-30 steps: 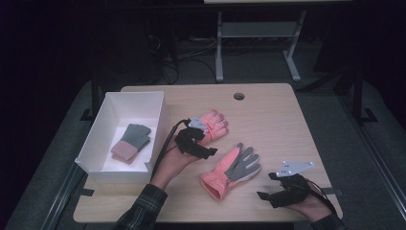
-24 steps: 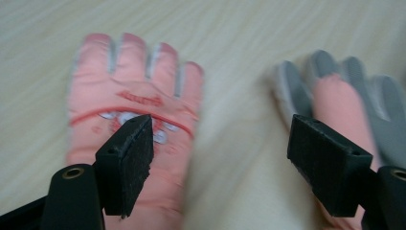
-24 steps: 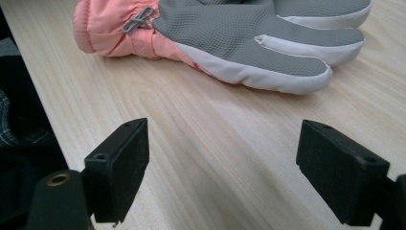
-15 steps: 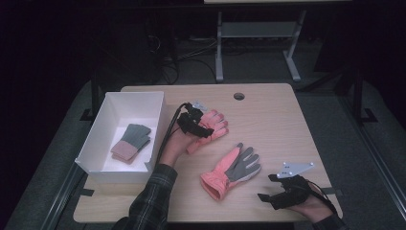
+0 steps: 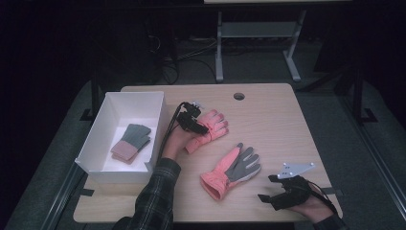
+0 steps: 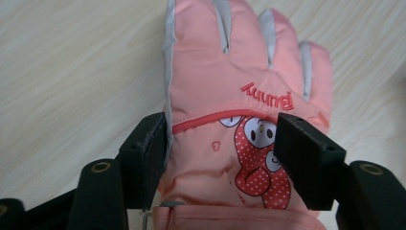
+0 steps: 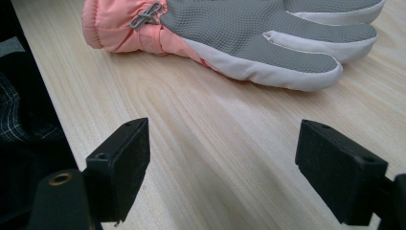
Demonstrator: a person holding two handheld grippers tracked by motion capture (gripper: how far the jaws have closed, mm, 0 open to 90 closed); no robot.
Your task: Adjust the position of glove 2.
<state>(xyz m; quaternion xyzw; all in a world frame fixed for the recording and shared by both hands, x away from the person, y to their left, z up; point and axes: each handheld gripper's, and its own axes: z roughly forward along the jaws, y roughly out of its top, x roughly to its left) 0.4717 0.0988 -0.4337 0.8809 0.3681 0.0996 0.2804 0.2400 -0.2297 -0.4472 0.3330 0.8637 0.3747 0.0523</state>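
Since the earlier frames the left gripper [image 5: 197, 125] has slid up the pink glove [image 5: 208, 128] from its cuff toward the knuckles and sunk onto it, its jaws just closing in. They now flank the glove's back at the cartoon patch: the left pad touches the glove's edge, while the right pad sits over the fabric, and whether it presses cannot be told.

Nearest the person, the right gripper [image 5: 275, 189] rests unmoved near the front right edge of the table [image 5: 287, 124], jaws wide apart with bare wood between them. Just beyond it lies the second glove [image 5: 233, 170], grey palm up, untouched, with open wood to its right.

Farther back, the pink glove lies flat just beside the white box [image 5: 117, 115], which holds a green-and-tan glove [image 5: 131, 142]. Beyond both, the tabletop runs bare to the far edge and its cable hole [image 5: 239, 96].
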